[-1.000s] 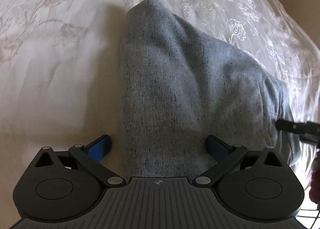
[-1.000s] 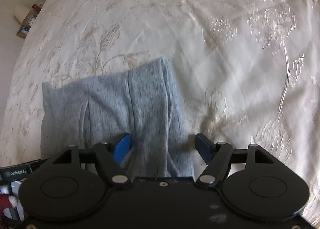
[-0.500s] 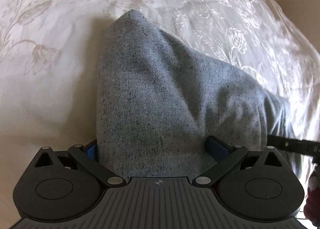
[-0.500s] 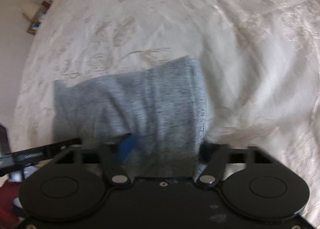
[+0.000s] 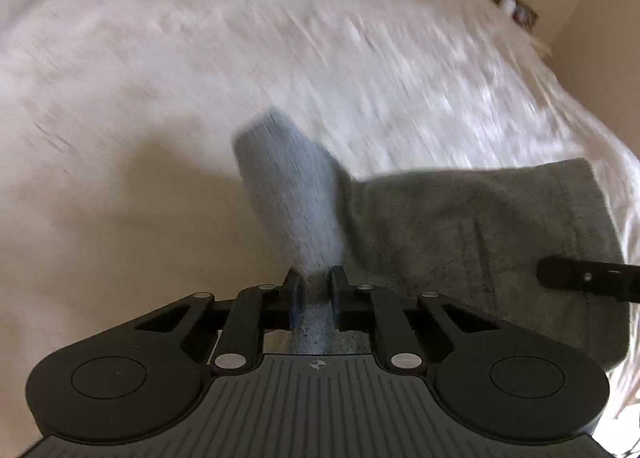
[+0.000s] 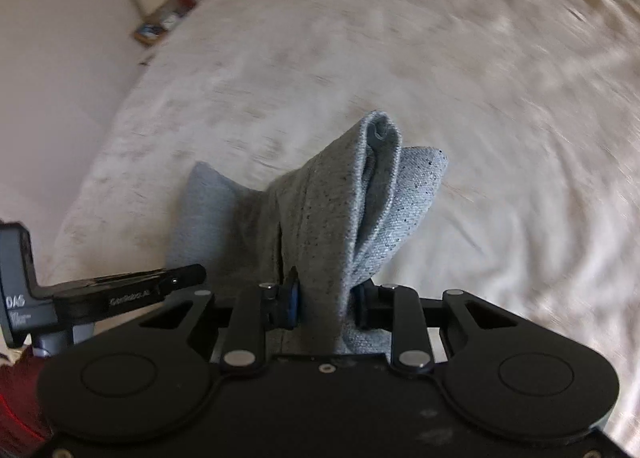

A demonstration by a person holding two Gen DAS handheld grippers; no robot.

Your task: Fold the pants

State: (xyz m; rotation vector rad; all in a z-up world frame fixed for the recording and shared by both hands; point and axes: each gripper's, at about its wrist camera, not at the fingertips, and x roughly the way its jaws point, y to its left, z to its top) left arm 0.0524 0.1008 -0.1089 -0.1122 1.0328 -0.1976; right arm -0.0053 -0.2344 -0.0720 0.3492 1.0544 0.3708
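The grey pants [image 5: 460,226] hang lifted off a cream bedspread [image 5: 180,106], folded into a short thick bundle. My left gripper [image 5: 314,278] is closing its jaws on a bunched corner of the fabric, and the pads press on it. In the right wrist view, the pants [image 6: 320,214] rise in a peaked fold from my right gripper [image 6: 326,292]. Its jaws are closing too, with cloth pinched between the blue pads. Each gripper shows at the edge of the other's view: the right one [image 5: 584,278] and the left one [image 6: 132,290]. Both pictures are blurred by motion.
The bedspread [image 6: 500,106] spreads wide around the pants. Small items [image 6: 160,22] lie beyond the bed's far left edge, and others [image 5: 512,6] sit by the wall at the far right. A red sleeve [image 6: 16,398] shows at the bottom left.
Both grippers went from wide open around the flat pants to pinched on the cloth. Both have risen, lifting the near edge of the pants off the bed.
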